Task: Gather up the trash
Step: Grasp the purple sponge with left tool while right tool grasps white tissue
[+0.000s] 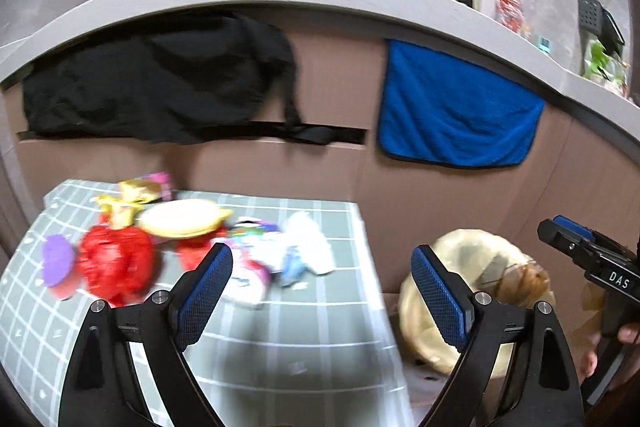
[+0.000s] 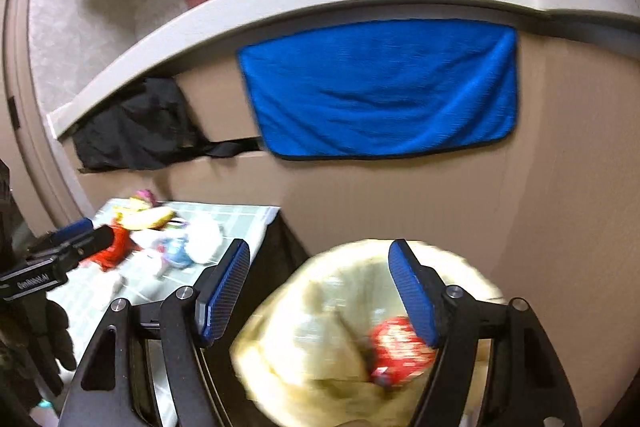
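Trash, mixed lot, heaped at the far left of the surface (image 1: 280, 347), which wears a green checked cloth.

- Red wrapper (image 1: 116, 263): crinkled film. Likely very light, soft, collapses under a pinch; take a raised fold, not the flat.
- Yellow disc (image 1: 180, 217), resting on the heap: looks stiffer; its rim seems the surest hold.
- Purple piece (image 1: 58, 259), leftmost: thin and flat, probably hard to lift except by an edge.
- White tissue (image 1: 312, 243) and small printed packets (image 1: 256, 255): soft, near weightless, liable to slip; pinch a bunched part.

Bin (image 2: 340, 327), right of the surface and below its level, lined with a pale yellow bag. A red packet (image 2: 400, 347) already lies inside.

Left claw (image 1: 322, 291): wide, empty, above the near side of the surface, pointed toward the heap.
Right claw (image 2: 320, 291): wide, empty, over the bin mouth.

Both views blurred; finer detail of the heap cannot be told.
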`<act>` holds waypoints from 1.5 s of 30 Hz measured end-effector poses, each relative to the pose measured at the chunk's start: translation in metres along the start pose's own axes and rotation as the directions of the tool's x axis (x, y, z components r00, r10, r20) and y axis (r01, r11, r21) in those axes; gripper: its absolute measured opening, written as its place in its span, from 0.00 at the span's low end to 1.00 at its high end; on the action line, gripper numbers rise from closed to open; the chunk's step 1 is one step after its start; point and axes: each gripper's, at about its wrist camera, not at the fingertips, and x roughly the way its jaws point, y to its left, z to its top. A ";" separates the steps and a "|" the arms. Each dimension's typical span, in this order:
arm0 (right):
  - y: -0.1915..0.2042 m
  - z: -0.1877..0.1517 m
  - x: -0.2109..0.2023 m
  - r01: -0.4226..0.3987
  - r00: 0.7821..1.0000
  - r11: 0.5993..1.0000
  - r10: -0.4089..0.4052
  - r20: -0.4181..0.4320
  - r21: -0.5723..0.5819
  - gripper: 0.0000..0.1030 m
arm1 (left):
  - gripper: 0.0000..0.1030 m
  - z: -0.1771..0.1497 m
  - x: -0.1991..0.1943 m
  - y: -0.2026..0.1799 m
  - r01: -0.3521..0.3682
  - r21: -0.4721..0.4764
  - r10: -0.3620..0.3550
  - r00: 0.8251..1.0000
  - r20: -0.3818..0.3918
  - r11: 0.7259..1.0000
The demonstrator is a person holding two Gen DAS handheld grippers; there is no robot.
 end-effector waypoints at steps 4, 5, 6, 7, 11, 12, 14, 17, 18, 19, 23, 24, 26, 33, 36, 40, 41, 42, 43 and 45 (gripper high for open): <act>0.045 -0.002 0.007 -0.053 0.999 0.998 0.053 0.002 -0.037 0.67 | 0.88 -0.006 -0.017 0.039 -0.033 -0.032 0.033 0.999 0.010 0.999; 0.061 -0.003 0.010 -0.067 0.998 0.996 0.067 0.000 -0.056 0.67 | 0.88 -0.008 -0.020 0.048 -0.037 -0.045 0.037 0.999 0.010 0.998; 0.074 -0.004 0.013 -0.075 0.997 0.995 0.075 -0.005 -0.072 0.67 | 0.88 -0.009 -0.022 0.058 -0.039 -0.061 0.039 0.999 0.007 0.997; 0.085 -0.005 0.016 -0.084 0.996 0.993 0.083 -0.012 -0.083 0.67 | 0.88 -0.010 -0.026 0.072 -0.042 -0.083 0.042 0.999 0.005 0.996; 0.129 -0.007 0.028 -0.136 0.990 0.983 0.132 -0.046 -0.119 0.67 | 0.88 -0.014 -0.040 0.113 -0.062 -0.136 0.065 0.998 0.019 0.989; 0.140 -0.007 0.031 -0.149 0.988 0.980 0.143 -0.055 -0.129 0.67 | 0.88 -0.015 -0.042 0.124 -0.061 -0.160 0.065 0.998 0.018 0.985; 0.159 -0.007 0.038 -0.172 0.984 0.974 0.163 -0.072 -0.150 0.67 | 0.88 -0.019 -0.046 0.156 -0.074 -0.223 0.080 0.997 0.016 0.972; 0.185 -0.008 0.045 -0.200 0.978 0.964 0.186 -0.090 -0.178 0.67 | 0.88 -0.026 -0.045 0.207 -0.140 -0.310 0.144 0.989 -0.009 0.940; 0.195 -0.010 0.049 -0.213 0.975 0.959 0.198 -0.098 -0.189 0.67 | 0.88 -0.030 -0.041 0.227 -0.164 -0.346 0.164 0.986 -0.027 0.924; 0.201 -0.012 0.053 -0.223 0.973 0.955 0.206 -0.105 -0.194 0.67 | 0.88 -0.034 -0.038 0.244 -0.183 -0.376 0.179 0.983 -0.045 0.908; 0.220 -0.023 0.072 -0.271 0.957 0.943 0.242 -0.160 -0.194 0.67 | 0.88 -0.048 -0.017 0.291 -0.209 -0.457 0.177 0.978 -0.111 0.865; 0.222 -0.026 0.076 -0.280 0.953 0.941 0.248 -0.172 -0.190 0.67 | 0.88 -0.050 -0.008 0.300 -0.218 -0.469 0.172 0.975 -0.141 0.856; 0.226 -0.033 0.087 -0.294 0.945 0.939 0.258 -0.202 -0.177 0.66 | 0.88 -0.051 0.007 0.311 -0.233 -0.482 0.164 0.970 -0.181 0.845; 0.222 -0.050 0.109 -0.292 0.933 0.943 0.244 -0.263 -0.159 0.65 | 0.88 -0.039 0.061 0.321 -0.313 -0.421 0.205 0.937 -0.282 0.851; 0.216 -0.051 0.114 -0.287 0.931 0.947 0.241 -0.272 -0.142 0.65 | 0.86 -0.036 0.077 0.323 -0.354 -0.409 0.235 0.920 -0.313 0.841; 0.211 -0.054 0.117 -0.283 0.930 0.950 0.239 -0.280 -0.129 0.65 | 0.71 -0.038 0.079 0.324 -0.384 -0.414 0.257 0.908 -0.330 0.826; 0.212 -0.054 0.117 -0.286 0.929 0.950 0.242 -0.281 -0.128 0.65 | 0.71 -0.039 0.077 0.324 -0.379 -0.413 0.250 0.910 -0.332 0.828; 0.214 -0.055 0.117 -0.290 0.927 0.948 0.246 -0.283 -0.128 0.65 | 0.70 -0.041 0.073 0.323 -0.368 -0.420 0.237 0.913 -0.330 0.829; 0.216 -0.055 0.118 -0.296 0.925 0.946 0.249 -0.288 -0.130 0.65 | 0.69 -0.042 0.070 0.324 -0.358 -0.428 0.227 0.918 -0.326 0.830; 0.221 -0.056 0.119 -0.309 0.919 0.942 0.261 -0.295 -0.131 0.65 | 0.69 -0.045 0.054 0.319 -0.322 -0.444 0.197 0.932 -0.306 0.836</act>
